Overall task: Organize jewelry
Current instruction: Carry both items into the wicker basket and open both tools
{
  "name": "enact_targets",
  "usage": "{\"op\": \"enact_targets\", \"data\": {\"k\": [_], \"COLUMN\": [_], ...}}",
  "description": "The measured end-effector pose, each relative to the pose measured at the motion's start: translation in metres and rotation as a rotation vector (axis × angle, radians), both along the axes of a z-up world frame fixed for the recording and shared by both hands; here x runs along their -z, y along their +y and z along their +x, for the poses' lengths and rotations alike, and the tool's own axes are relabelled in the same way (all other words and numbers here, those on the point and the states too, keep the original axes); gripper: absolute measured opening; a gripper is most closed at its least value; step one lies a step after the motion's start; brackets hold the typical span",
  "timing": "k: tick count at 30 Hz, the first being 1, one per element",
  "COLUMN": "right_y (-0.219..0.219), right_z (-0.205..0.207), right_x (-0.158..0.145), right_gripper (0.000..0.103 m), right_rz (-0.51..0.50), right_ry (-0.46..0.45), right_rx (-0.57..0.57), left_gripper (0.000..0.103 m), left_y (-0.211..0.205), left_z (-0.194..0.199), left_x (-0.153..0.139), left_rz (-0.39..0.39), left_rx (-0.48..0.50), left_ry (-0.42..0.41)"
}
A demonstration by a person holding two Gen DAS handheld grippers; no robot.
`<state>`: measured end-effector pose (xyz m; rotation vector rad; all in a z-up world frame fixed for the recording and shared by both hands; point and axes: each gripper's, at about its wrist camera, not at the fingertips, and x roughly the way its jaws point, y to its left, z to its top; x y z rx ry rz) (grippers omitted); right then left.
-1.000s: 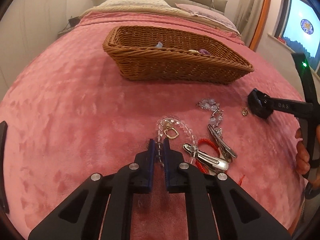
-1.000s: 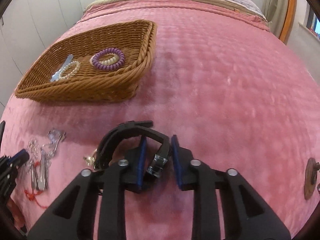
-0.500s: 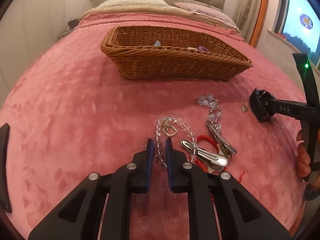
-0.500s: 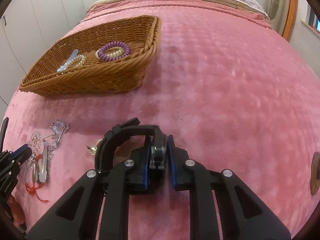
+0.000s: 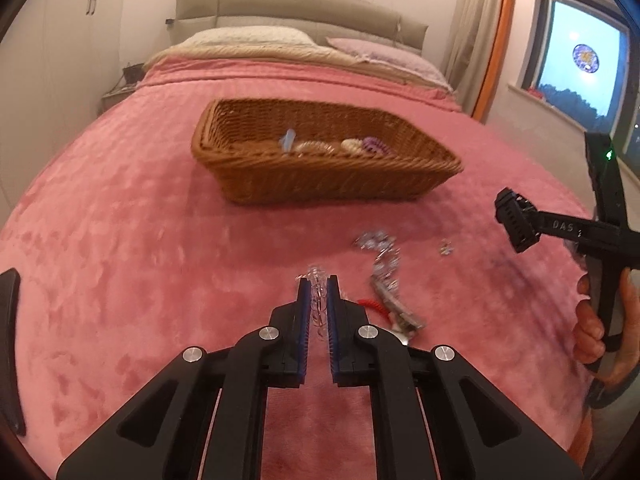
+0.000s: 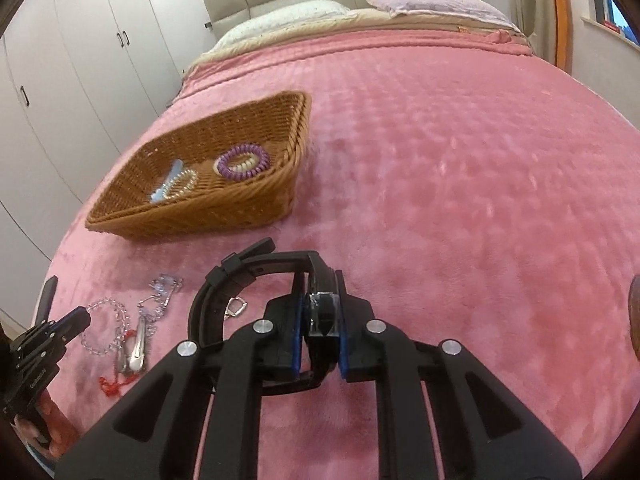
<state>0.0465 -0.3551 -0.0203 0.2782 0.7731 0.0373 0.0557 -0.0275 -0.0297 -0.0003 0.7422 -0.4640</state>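
While a pink blanket (image 6: 460, 160) covered the bed from edge to edge, everything else lay placed around the wicker basket (image 6: 256, 200) that sat on it. Behind the basket, two pillows (image 5: 248, 36) rested against a padded headboard (image 5: 288, 4).

Inside the basket lay a purple coil hair tie (image 6: 243, 162), a pale beaded bracelet (image 6: 185, 181) and a light blue clip (image 6: 170, 178).

In front of the basket, toward the cameras, the right gripper (image 6: 320, 312) pinched the case of a black wristwatch (image 6: 256, 276), its jaws still closing on it; the strap looped out to the basket side, clear of the blanket as far as could be told.

Also in front of the basket, the left gripper (image 5: 319, 300) had its jaws pressed nearly together on a clear crystal bead bracelet (image 5: 316, 280), whose beads showed in the narrow gap between the blue pads. The motion blur hid whether the whole strand had left the blanket.

Between the basket and the two grippers, a small cluster stayed on the blanket: silver hair clips (image 6: 136, 346), a red cord (image 6: 114, 386), a crystal chain (image 6: 162, 290) and a small gold charm (image 6: 236, 306) beside the watch strap.
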Motion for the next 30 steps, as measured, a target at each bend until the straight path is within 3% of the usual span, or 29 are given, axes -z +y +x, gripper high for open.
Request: {"op": "enact_targets", "data": {"k": [6,11,19,24,30], "right_y": [0.002,0.010,0.026,0.034,0.039], "right_z": [-0.005,-0.008,0.026,0.074,0.137], "right_x": [-0.013,-0.043,-0.098,-0.108,-0.079], "right_gripper": [0.011,0.011,0.011,0.011,0.011], "right_rz": [0.030,0.026,-0.012,-0.021,-0.004], "right_ry": [-0.031,-0.104,-0.224,-0.212,-0.086], "right_rx": [-0.022,-0.033,-0.035,-0.035,-0.019], "left_gripper": [0.006,0.006,0.006,0.006,0.006], "left_y": [0.001,-0.005,-0.030,-0.039,-0.047], "left_z": [-0.003,0.002,0.049,0.098,0.155], "left_x": [-0.025,-0.058,-0.110,-0.108,-0.070], "left_rz": [-0.041,-0.059,-0.086,-0.122,-0.090], "left_rx": [0.038,0.056,0.069,0.046,-0.004], "left_ry": [-0.057,-0.138,-0.264,-0.261,-0.162]}}
